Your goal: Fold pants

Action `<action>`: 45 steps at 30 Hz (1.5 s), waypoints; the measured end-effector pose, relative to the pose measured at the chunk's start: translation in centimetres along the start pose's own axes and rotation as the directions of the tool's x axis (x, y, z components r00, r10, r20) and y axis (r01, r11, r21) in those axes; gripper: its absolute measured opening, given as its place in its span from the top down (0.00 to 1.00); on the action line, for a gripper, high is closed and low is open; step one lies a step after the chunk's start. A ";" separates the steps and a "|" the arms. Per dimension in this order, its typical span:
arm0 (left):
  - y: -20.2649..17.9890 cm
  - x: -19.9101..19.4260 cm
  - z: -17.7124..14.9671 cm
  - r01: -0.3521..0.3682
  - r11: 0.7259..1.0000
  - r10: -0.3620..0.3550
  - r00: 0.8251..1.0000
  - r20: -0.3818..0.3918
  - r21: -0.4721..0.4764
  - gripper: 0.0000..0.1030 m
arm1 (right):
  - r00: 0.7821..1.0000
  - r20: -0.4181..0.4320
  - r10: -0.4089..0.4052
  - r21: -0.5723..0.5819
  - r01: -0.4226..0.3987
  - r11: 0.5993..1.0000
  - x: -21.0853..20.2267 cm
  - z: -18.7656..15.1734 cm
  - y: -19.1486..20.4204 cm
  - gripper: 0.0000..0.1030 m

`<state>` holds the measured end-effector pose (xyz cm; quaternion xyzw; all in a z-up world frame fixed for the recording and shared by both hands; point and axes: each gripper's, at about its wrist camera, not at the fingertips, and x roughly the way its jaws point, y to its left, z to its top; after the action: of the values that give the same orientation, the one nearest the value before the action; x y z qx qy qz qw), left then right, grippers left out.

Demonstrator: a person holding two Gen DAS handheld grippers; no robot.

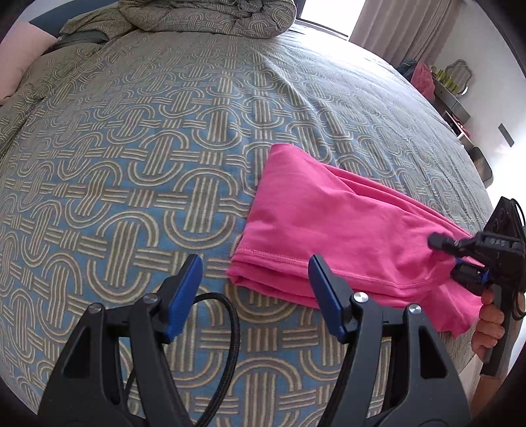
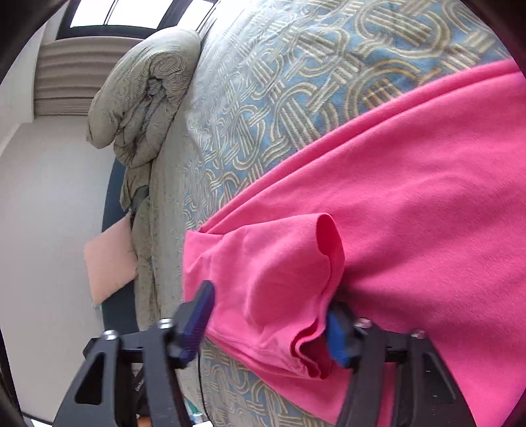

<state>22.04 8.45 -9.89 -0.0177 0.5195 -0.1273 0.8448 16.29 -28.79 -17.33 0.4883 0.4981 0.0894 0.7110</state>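
Bright pink pants [image 1: 328,210] lie folded lengthwise on the patterned bed cover [image 1: 131,164], the stitched hem end nearest me. My left gripper [image 1: 254,262] hovers open just over the bed at the hem's left corner; its right finger stands in front of the cloth and nothing is between the pads. My right gripper [image 1: 448,258] reaches in from the right, held by a hand [image 1: 490,325]. In the right wrist view the pants [image 2: 411,197] fill the right side. A bunched fold of them lies between the blue pads of the right gripper [image 2: 269,295], which stand apart.
A rolled duvet [image 1: 210,16] of the same pattern lies at the bed's far end, also seen as the duvet [image 2: 144,98]. A pale pink pillow [image 2: 108,259] leans by the wall. A black cable [image 1: 227,315] loops under my left gripper. A shelf [image 1: 453,85] with clutter stands at the right.
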 end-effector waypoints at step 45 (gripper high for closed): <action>-9.6 2.3 0.9 0.005 0.969 -0.008 1.000 0.013 0.246 0.28 | 0.988 0.110 -0.107 -0.122 0.120 0.985 -3.3 -2.3 2.7 0.59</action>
<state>21.91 -1.42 -9.90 0.0846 0.4939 -0.1932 0.8435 13.83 -28.04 -13.27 0.4163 0.4813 0.0551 0.7694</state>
